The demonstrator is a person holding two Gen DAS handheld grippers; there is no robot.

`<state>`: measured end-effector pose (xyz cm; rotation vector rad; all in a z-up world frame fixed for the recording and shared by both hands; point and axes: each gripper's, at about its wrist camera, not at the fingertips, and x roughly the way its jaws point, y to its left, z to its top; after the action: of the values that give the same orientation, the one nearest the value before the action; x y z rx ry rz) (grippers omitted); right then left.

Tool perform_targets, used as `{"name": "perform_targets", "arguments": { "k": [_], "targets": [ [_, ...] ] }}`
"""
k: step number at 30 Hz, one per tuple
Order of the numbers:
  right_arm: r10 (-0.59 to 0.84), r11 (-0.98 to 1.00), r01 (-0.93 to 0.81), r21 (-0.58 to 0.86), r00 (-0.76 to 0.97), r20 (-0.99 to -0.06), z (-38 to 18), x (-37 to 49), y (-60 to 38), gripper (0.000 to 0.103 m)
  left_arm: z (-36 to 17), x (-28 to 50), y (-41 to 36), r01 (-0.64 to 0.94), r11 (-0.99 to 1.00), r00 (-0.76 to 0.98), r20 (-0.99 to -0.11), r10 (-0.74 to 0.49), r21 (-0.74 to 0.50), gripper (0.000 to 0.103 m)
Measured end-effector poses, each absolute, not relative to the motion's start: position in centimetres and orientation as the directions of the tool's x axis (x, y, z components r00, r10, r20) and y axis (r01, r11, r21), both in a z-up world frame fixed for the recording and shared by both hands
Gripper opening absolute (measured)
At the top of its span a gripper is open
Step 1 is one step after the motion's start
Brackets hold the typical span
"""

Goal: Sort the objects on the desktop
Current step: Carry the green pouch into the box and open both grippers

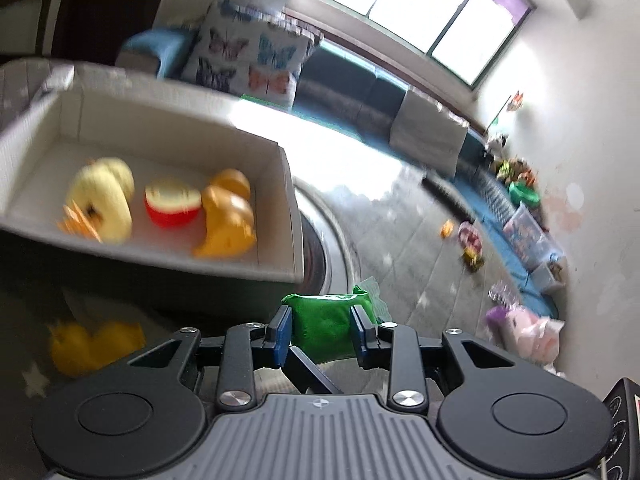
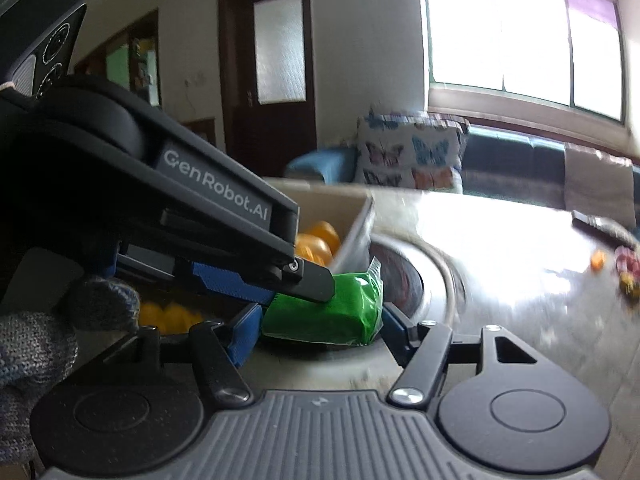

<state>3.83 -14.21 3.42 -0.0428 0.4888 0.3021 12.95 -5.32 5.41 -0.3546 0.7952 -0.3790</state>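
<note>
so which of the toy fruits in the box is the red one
The halved apple, lying between the pale yellow fruit and the orange one in the box. It alone has red skin, with a pale cut face on top.

One green packet (image 1: 326, 328); one open box (image 1: 280, 168) holding four toy fruits: two yellow, one red, one orange; one yellow duck (image 1: 94, 346) at eight o'clock.

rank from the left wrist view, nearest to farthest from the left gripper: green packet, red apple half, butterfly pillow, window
1. green packet: between the fingers of the left gripper.
2. red apple half: up and left, inside the white box.
3. butterfly pillow: beyond the box, on the sofa.
4. window: on the back wall, above the sofa.
</note>
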Motion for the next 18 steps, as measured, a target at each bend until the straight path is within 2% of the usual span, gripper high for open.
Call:
{"name": "perform_targets", "arguments": {
  "k": [7,18],
  "targets": [
    [0.323,0.935,-0.354,0.017,0.832,-0.450,4.7,7.9,-12.0,0.065,6.3,15.8,-2.9,0.144,0.892,0.693,-0.600,-0.400,-0.428,0.033],
    [0.331,0.928,-0.372,0.015,0.805,-0.492,2.2,12.7,-10.0,0.067,3.2,19.4,-0.8,0.078,0.889,0.667,-0.640,-0.383,-0.451,0.033]
  ]
}}
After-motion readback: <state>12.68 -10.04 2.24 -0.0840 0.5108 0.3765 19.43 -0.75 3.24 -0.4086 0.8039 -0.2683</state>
